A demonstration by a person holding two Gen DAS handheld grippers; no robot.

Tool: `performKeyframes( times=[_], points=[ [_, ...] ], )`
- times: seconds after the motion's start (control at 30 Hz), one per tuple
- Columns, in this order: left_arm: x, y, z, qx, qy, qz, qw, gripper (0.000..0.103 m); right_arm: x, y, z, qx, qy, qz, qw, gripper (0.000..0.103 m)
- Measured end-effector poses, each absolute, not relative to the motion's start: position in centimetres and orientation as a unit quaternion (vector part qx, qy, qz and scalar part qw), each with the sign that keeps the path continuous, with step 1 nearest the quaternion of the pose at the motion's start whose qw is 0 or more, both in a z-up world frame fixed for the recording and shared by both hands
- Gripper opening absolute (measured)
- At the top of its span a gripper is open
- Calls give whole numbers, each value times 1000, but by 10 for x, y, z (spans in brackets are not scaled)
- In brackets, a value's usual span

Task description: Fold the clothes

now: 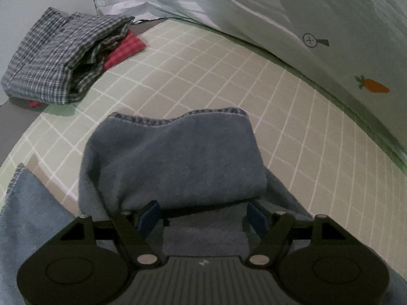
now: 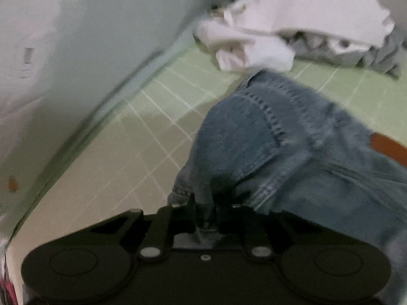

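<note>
Blue jeans are the garment in hand. In the left wrist view a jeans leg [image 1: 175, 160] with a stitched hem drapes over my left gripper [image 1: 201, 214]; the jaws stand wide apart, with the cloth lying over and between the blue pads [image 1: 148, 217]. In the right wrist view the waist end of the jeans [image 2: 279, 147], with a brown leather patch [image 2: 389, 147], lies on the green grid mat [image 2: 142, 137]. My right gripper [image 2: 206, 218] is shut on a bunched fold of the denim at its near edge.
A folded plaid shirt [image 1: 61, 58] sits on a red cloth [image 1: 127, 49] at the mat's far left. A white garment [image 2: 292, 28] and grey clothes [image 2: 381, 56] are piled at the back. A pale sheet with a carrot print [image 1: 374, 86] borders the mat [image 1: 203, 71].
</note>
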State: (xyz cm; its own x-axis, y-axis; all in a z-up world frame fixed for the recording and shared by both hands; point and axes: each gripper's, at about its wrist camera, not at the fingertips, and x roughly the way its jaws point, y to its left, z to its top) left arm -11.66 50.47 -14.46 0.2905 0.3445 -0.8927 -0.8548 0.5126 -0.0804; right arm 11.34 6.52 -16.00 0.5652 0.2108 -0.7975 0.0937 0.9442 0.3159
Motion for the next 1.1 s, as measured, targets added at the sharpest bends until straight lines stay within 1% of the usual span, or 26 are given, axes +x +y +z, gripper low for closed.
performKeyframes(
  times=[0.1, 0.13, 0.17, 0.2, 0.23, 0.27, 0.4, 0.43, 0.47, 0.57, 0.6, 0.63, 0.67, 0.73, 0.8, 0.83, 0.9, 0.97, 1.0, 1.03, 1.07, 1.1],
  points=[
    [-118, 503, -143, -279, 447, 402, 749, 76, 80, 48, -168, 134, 483, 31, 865, 14],
    [-118, 503, -144, -275, 450, 403, 748, 76, 75, 42, -176, 137, 498, 25, 856, 17],
    [-116, 503, -144, -272, 453, 403, 747, 76, 72, 35, -184, 143, 514, 15, 846, 24],
    [-115, 504, -145, -269, 456, 403, 746, 76, 69, 30, -189, 147, 526, 5, 838, 28],
    [-114, 504, -144, -268, 458, 402, 746, 76, 69, 29, -188, 146, 530, -5, 835, 38],
    [-113, 505, -143, -265, 458, 400, 748, 76, 70, 30, -184, 138, 528, -11, 838, 44],
    [-104, 508, -142, -260, 459, 394, 753, 76, 76, 53, -153, 67, 465, -20, 883, 58],
    [-101, 509, -142, -258, 460, 394, 753, 76, 77, 62, -144, 41, 441, -22, 896, 66],
    [-98, 509, -142, -254, 460, 394, 754, 76, 79, 71, -135, 12, 415, -24, 909, 71],
    [-87, 513, -142, -243, 459, 396, 757, 78, 94, 103, -118, -71, 342, -16, 937, 82],
    [-83, 515, -142, -241, 458, 396, 758, 80, 101, 113, -115, -92, 326, -9, 941, 82],
    [-79, 517, -143, -243, 457, 394, 759, 81, 111, 122, -116, -101, 323, 0, 941, 83],
    [-75, 519, -145, -247, 457, 392, 760, 84, 124, 128, -120, -96, 328, 8, 940, 87],
    [-67, 523, -154, -258, 459, 389, 756, 87, 149, 138, -130, -79, 346, 17, 935, 90],
    [-59, 526, -163, -265, 466, 393, 747, 87, 175, 138, -152, -35, 392, -5, 919, 89],
    [-57, 528, -168, -264, 470, 397, 743, 87, 183, 139, -161, -33, 404, -21, 914, 87],
    [-53, 531, -176, -270, 478, 400, 734, 87, 194, 141, -176, -56, 415, -38, 907, 87],
    [-53, 536, -182, -282, 479, 401, 729, 86, 198, 142, -186, -82, 423, -43, 902, 85],
    [-53, 538, -184, -285, 479, 404, 726, 83, 201, 142, -189, -90, 427, -43, 899, 84],
    [-54, 540, -186, -288, 479, 407, 723, 81, 203, 140, -192, -93, 434, -43, 895, 77],
    [-55, 541, -185, -289, 475, 412, 722, 76, 204, 139, -194, -95, 442, -48, 891, 59],
    [-57, 542, -183, -289, 470, 417, 722, 65, 205, 136, -196, -95, 447, -53, 888, 49]
  ],
)
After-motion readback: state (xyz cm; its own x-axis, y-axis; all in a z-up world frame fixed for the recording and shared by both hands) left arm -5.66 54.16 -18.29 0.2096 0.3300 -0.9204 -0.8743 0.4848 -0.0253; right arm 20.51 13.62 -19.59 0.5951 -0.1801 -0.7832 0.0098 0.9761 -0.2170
